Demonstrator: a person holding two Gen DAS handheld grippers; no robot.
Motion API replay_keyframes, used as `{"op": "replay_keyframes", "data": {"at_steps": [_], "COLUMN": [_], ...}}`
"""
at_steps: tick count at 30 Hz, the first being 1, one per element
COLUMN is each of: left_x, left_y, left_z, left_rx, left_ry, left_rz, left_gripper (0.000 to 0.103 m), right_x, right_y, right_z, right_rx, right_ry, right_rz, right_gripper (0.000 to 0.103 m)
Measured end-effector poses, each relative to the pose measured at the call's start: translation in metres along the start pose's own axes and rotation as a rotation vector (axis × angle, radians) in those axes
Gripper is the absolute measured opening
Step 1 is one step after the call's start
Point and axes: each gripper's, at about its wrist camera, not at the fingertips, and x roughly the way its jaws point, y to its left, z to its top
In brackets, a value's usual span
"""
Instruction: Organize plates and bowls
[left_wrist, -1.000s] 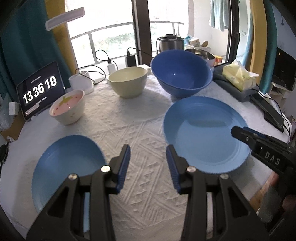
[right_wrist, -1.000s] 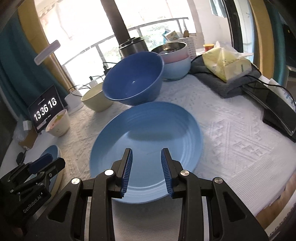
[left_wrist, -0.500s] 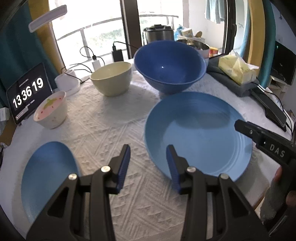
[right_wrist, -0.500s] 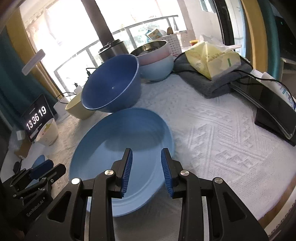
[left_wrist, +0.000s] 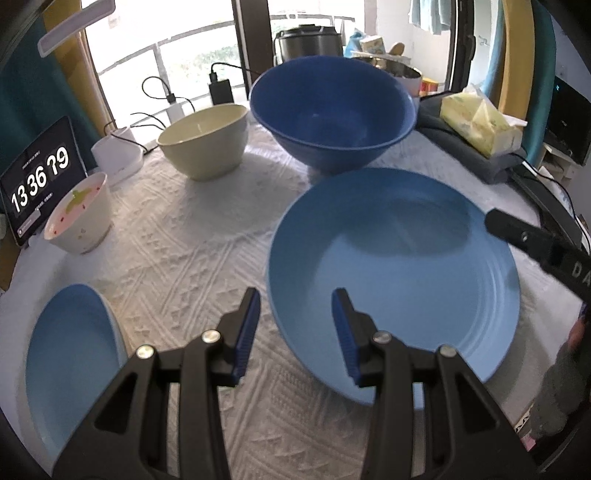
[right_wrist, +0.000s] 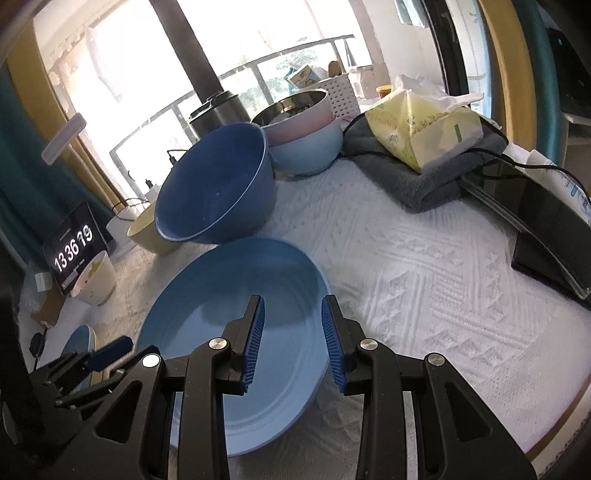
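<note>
Hovering with both pairs of fingers spread and empty, your right gripper (right_wrist: 291, 338) sits over the large plate (right_wrist: 229, 325) at frame centre, nearer than your left gripper (left_wrist: 295, 325).

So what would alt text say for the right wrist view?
An open claw hovers over a large light blue plate on a white tablecloth, with a dark blue bowl just behind it and a tissue pack farther right.
</note>
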Motion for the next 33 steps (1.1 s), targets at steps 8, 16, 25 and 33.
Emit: {"op": "replay_keyframes", "data": {"at_steps": [8,16,25,33], "left_x": [0.012,0.023,0.022,0.016], "left_y": [0.004,0.008,0.003,0.006], "left_z": [0.002,0.002,0.001,-0.003], "left_rx": [-0.012,-0.017,0.013,0.015], "left_ry": [0.022,0.036,0.022,0.031], "left_rz": [0.0,-0.006,-0.045,-0.058], "left_gripper": [0.042,0.042,0.041,0.041], "right_x": [0.012,0.025,0.029,0.025], "right_y": [-0.006,-0.004,0.001,0.006], "right_z": [0.004,0.005,0.005,0.003], "right_rx": [0.012,0.005,-0.022,-0.033], "right_ry": [0.016,0.052,0.061,0.056], "right_rz": [-0.022,-0.036,-0.065,-0.092], "right_gripper": [0.034,0.034,0.034,0.03]}}
